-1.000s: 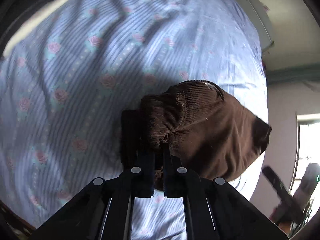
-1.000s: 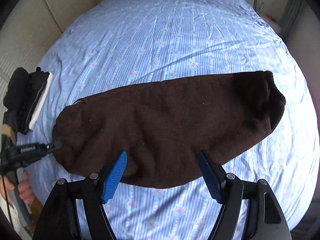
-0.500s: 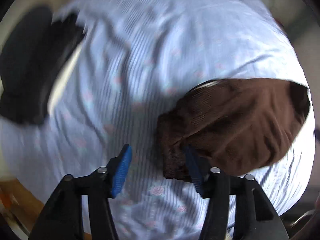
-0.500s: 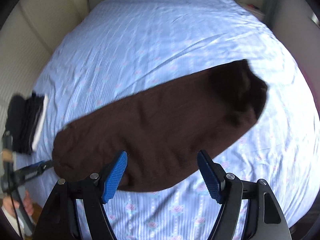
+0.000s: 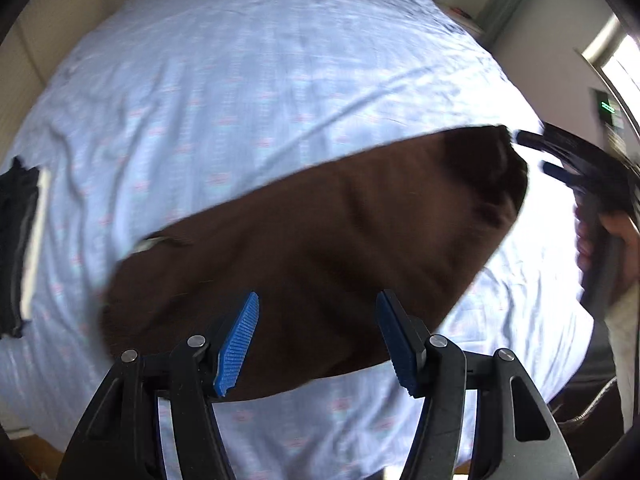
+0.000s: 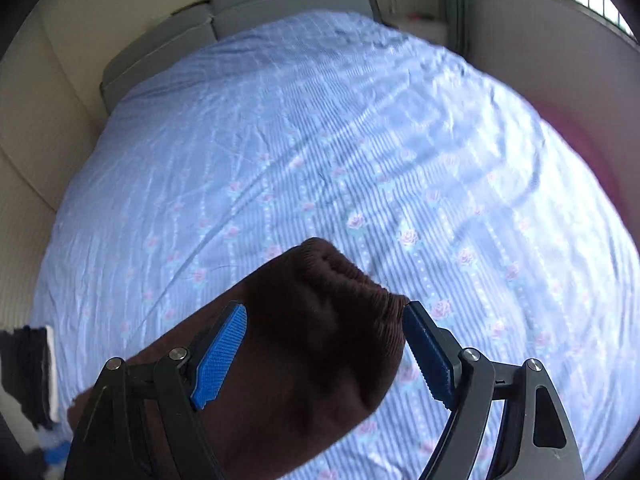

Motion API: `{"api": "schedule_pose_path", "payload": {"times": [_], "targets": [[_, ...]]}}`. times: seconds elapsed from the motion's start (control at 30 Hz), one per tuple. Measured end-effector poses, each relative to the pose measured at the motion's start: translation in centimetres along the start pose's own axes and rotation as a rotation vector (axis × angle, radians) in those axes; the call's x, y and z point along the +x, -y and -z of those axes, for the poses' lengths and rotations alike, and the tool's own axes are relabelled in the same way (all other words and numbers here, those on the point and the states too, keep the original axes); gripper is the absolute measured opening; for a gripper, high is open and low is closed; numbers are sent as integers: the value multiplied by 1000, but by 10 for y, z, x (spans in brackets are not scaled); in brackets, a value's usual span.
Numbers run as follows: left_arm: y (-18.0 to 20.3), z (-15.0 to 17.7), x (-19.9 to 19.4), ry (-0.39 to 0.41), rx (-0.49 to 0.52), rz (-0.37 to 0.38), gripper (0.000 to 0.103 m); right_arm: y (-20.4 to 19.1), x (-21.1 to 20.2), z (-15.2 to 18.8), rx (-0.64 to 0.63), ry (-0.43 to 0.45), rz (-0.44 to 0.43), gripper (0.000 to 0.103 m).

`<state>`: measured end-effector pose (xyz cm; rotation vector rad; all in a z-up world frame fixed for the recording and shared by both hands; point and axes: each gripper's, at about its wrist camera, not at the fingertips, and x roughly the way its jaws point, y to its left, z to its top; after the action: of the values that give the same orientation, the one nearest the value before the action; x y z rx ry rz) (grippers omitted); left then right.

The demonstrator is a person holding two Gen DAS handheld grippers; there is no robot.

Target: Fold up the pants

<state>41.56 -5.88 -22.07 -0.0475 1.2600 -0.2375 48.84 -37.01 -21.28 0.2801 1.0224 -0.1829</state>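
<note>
Your left gripper (image 5: 316,340), jaws spread, overlooks the whole brown ribbed-knit pants (image 5: 320,248); your right gripper (image 6: 324,354), also spread, shows only their elastic cuff (image 6: 352,276).

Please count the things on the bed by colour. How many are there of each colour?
Brown: 1, the brown pants
Black and white: 1, the folded clothes stack
Total: 2, both on the blue floral bedsheet
</note>
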Motion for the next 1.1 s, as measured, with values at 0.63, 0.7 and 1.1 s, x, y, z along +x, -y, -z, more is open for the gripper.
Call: {"api": "schedule_pose_path", "payload": {"times": [0.63,0.7,1.1], "targets": [[58,-12,39,-70,82,-81,60,104,105,26,449,-211,-167,79],[57,-13,42,-72,61,-69,60,100,112,24,437,-233,-160,78],[86,-6,86,-147,-21,58,53,99,58,14,495,-124,-302,39]]}}
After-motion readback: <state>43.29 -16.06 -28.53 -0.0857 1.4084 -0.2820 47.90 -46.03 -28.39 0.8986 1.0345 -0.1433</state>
